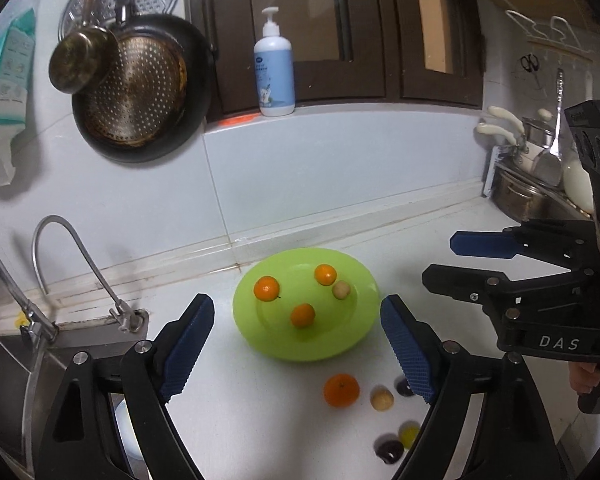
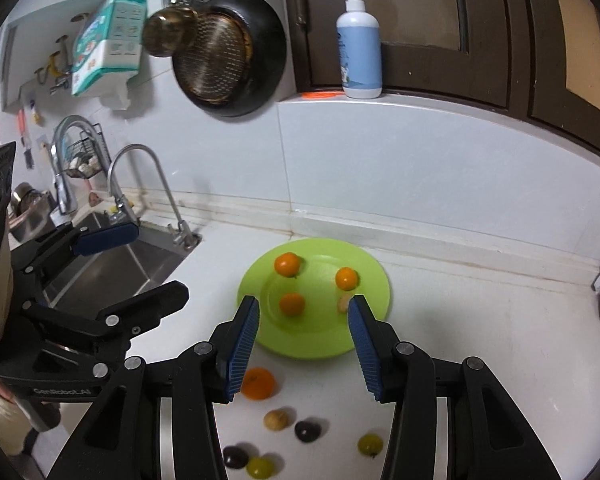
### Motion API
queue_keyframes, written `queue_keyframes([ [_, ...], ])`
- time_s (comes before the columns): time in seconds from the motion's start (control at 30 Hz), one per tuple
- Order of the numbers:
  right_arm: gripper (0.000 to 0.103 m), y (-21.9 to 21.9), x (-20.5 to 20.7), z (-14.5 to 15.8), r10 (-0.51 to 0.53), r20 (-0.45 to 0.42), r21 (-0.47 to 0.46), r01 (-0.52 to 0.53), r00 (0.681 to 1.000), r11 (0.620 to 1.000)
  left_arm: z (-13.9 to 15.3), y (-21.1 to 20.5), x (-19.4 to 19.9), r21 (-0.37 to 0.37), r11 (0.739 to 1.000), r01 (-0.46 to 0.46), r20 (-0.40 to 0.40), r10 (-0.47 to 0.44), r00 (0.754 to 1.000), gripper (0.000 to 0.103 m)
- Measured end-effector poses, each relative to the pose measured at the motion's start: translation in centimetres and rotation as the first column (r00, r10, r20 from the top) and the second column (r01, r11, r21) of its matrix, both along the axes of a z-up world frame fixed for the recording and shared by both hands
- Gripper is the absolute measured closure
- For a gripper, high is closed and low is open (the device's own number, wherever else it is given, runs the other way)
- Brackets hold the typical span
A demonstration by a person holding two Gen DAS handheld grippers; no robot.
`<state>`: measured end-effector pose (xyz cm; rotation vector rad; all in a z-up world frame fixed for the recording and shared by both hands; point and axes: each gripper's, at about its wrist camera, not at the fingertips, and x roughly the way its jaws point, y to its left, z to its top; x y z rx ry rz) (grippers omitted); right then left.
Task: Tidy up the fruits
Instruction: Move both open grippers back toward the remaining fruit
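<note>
Nearest the right wrist camera, a dark grape (image 2: 235,456) and a green grape (image 2: 259,466) lie just beside each other on the white counter (image 2: 480,340), with a second green grape (image 2: 370,443) well to their right. A little farther in sit another dark grape (image 2: 307,430) and a tan longan (image 2: 276,419), then a loose mandarin (image 2: 258,382) partly behind the left finger of the right gripper (image 2: 303,346). That gripper hangs released above the counter, its blue-padded fingers spread wide and holding nothing. The left gripper (image 1: 298,350) is likewise released and empty, its fingers parted around the near edge of the green plate (image 1: 356,332) as its own camera sees it.

Beyond the loose fruit, the green plate carries three mandarins: one near the front (image 1: 303,315), one at the left (image 1: 266,288) and one at the back (image 1: 325,274). A small longan (image 1: 341,290) rests just beside the rear mandarin.

To the left of the plate, the steel sink (image 2: 112,268) sits under two curved faucets (image 2: 148,184). On the tiled wall behind, a black frying pan (image 1: 140,88) hangs with a small brass pot (image 1: 80,64) overlapping it. A white and blue pump bottle (image 1: 274,68) stands on the ledge below dark wood window frames (image 1: 380,28).
</note>
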<state>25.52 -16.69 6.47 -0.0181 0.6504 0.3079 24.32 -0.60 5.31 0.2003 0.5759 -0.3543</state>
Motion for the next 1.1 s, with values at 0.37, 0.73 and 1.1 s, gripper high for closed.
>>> queue_keyframes([
  [0.37,0.056,0.5,-5.2,-0.7,0.033,0.068,-0.078,-0.028,0.997,0.997,-1.4,0.1,-4.5,0.019,1.0,0.019,0.019,-0.02,1.0,0.017],
  [0.73,0.056,1.0,-7.8,-2.7,0.089,0.044,-0.142,-0.082,0.995,0.987,-4.2,-0.1,-7.6,0.051,0.998,0.047,0.051,-0.049,0.997,0.017],
  [1.1,0.056,2.1,-8.5,-7.7,0.168,-0.105,-0.222,-0.188,0.98,0.957,-8.3,-1.3,-9.3,0.147,0.97,0.194,0.001,-0.196,0.981,0.017],
])
